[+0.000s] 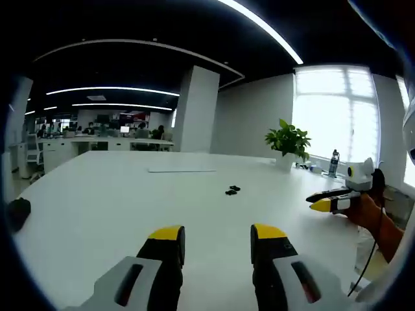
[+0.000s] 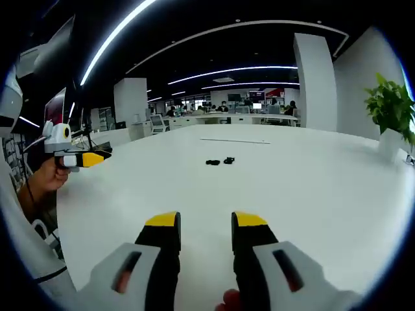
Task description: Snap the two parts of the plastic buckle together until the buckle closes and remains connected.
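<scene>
— Buckle [image 1: 233, 190] first: where is it?
— Out on the white desk [image 1: 97, 207], well ahead of both hand-held grippers. In the left gripper view it is a small dark lump, too small to read. In the right gripper view it resolves into two black bits, the left part [image 2: 213, 162] and the right part [image 2: 229, 160], near each other with a sliver of desk between them, so not joined.
— And the grippers?
— The left hand-held gripper [image 1: 217, 243] has its yellow-tipped jaws apart, nothing between them, hanging over bare desk. The right hand-held gripper [image 2: 204, 228] is the same: jaws spread, empty.
— Does either show in the other's view?
— Yes. The right one comes into the left gripper view at the edge, held by a hand [image 1: 373, 217]; its jaws look side-on there and I cannot tell their gap from that angle. The left one appears likewise in the right gripper view.
— Anything else hard to make out?
— A dark object [image 1: 18, 212] at the desk's edge, cut off by the rim, unidentifiable. A plant [image 1: 288, 139] stands at the far side.
</scene>
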The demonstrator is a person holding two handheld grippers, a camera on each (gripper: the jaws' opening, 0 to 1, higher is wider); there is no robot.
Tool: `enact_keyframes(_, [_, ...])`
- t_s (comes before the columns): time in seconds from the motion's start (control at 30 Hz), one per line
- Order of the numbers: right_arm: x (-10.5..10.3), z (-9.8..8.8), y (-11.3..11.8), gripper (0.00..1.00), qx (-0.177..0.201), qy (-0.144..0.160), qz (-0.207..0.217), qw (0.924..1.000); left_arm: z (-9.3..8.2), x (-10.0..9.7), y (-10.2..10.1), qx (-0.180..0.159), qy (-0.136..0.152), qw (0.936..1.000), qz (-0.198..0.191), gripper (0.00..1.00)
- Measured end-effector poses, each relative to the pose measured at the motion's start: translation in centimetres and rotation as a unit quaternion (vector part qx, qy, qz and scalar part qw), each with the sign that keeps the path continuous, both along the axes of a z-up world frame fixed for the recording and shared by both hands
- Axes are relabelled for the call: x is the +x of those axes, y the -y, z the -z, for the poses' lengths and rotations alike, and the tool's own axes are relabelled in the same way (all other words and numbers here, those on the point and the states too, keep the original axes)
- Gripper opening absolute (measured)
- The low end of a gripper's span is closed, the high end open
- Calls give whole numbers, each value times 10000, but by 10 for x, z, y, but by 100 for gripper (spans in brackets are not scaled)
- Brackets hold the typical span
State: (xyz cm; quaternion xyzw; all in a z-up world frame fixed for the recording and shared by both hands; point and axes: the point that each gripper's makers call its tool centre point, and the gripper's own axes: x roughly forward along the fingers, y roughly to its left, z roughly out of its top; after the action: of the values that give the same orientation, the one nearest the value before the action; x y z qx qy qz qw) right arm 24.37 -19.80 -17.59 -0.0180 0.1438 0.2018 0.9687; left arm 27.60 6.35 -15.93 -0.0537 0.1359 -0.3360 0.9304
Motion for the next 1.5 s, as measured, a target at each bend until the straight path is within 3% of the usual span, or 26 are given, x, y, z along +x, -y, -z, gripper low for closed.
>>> enact_keyframes(0.5, [-5, -6, -1, 32, -318, 27, -1, 9995, -5, -1, -9, -55, 56, 9999, -92, 41])
enact_keyframes(1.17, [-5, -3, -3, 29, -310, -131, -68, 9994, -6, -6, 5, 92, 74, 9998, 152, 40])
enact_keyframes(1.27, [-5, -4, -3, 29, -280, -106, -85, 9995, -7, -6, 6, 341, 351, 9986, 206, 40])
enact_keyframes(1.4, [-5, -3, -3, 29, -269, -96, -86, 9996, -11, -7, 7, 255, 546, 9979, 245, 39])
enact_keyframes(1.5, [-6, -3, -2, 29, -265, -93, -70, 9996, -13, -7, 7, 137, 496, 9984, 223, 37])
